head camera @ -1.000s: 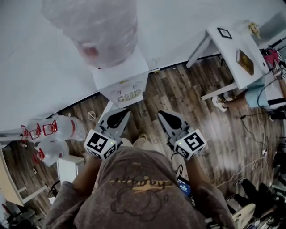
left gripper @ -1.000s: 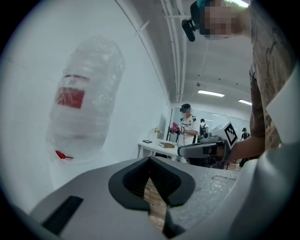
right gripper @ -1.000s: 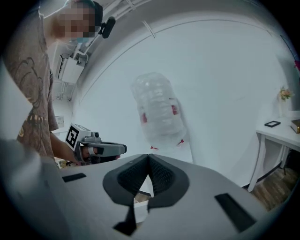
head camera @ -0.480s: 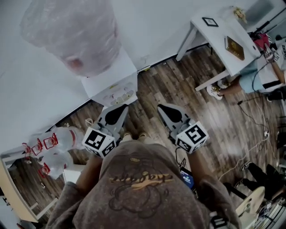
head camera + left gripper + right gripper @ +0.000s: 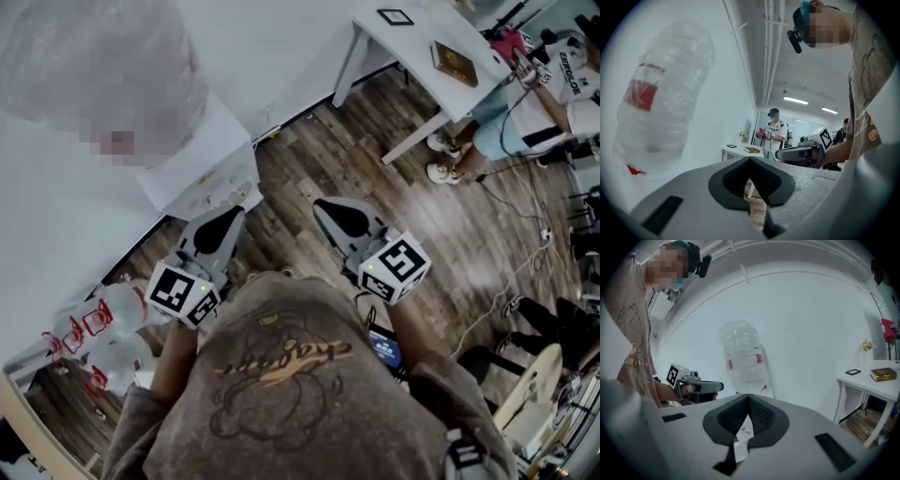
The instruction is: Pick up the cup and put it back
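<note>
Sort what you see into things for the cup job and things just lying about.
Job: left tongs, right tongs, both shut, empty; water dispenser, probably. No cup visible.
Lying about: white table, book on it, spare water bottles.

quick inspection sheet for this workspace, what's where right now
surface: wood floor; white table at the far right, holding a frame and a book
job's things: nothing seen
clutter: spare bottles on the floor at the left
grippers: left gripper shut, empty; right gripper shut, empty; both in the air near the dispenser
cables: loose cable on the floor at the right
surroundings: dispenser stands against the white wall with a big bottle on top; a person by the table
</note>
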{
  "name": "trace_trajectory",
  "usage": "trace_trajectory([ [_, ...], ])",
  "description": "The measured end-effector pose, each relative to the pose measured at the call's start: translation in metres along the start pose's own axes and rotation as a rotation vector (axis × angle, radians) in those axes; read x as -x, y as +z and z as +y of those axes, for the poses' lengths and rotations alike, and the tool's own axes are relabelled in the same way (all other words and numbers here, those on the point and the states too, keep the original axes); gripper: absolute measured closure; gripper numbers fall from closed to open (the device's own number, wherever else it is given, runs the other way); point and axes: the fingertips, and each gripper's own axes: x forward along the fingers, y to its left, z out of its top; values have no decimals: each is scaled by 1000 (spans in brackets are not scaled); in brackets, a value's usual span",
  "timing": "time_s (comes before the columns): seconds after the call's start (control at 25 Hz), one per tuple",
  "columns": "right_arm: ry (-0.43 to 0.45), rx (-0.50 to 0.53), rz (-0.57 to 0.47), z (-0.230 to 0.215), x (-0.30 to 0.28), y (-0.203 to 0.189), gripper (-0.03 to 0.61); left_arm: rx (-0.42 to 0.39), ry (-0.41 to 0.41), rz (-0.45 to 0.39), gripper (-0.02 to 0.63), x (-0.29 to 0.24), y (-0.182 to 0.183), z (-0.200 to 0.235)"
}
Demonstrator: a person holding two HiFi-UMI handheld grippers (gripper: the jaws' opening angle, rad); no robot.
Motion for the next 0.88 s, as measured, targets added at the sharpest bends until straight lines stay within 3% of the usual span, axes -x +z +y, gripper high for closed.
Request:
trace_trajectory([
  [0.28, -32, -3, -69, 11, -3, 15, 574, -15, 3, 14, 611, 9, 7, -5],
  [0.6, -43, 54, -49, 19, -29, -20, 575, -32, 74, -15, 611, 9, -19, 17],
  [0.88, -94, 17, -67, 11, -44, -36, 575, -21, 107, -31, 611, 16, -33, 35],
])
